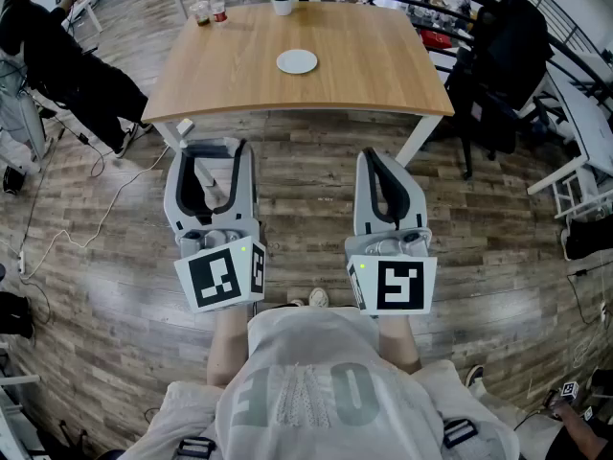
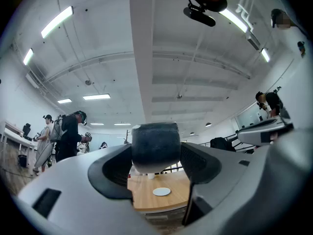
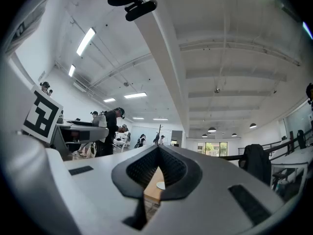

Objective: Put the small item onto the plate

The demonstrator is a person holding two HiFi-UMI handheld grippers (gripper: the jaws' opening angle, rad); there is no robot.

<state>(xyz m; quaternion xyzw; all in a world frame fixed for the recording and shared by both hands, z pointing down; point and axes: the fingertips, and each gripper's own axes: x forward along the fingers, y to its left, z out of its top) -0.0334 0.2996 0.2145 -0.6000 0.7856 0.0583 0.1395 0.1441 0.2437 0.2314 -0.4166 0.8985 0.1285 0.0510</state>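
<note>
The left gripper clamps a dark, white-bottomed cylindrical small item; the right gripper is pressed together, empty. Both hang before the light wooden table, with the white round plate at its middle.

Wears a loose white T-shirt with large pale grey lettering across the front, and dark straps with black plastic buckles low at either side. Extends into a pale grey moulded-plastic left gripper and a matching right gripper, both lined with black ribbed pads. Carries on each a white cube with black square markers and a small green light.
</note>
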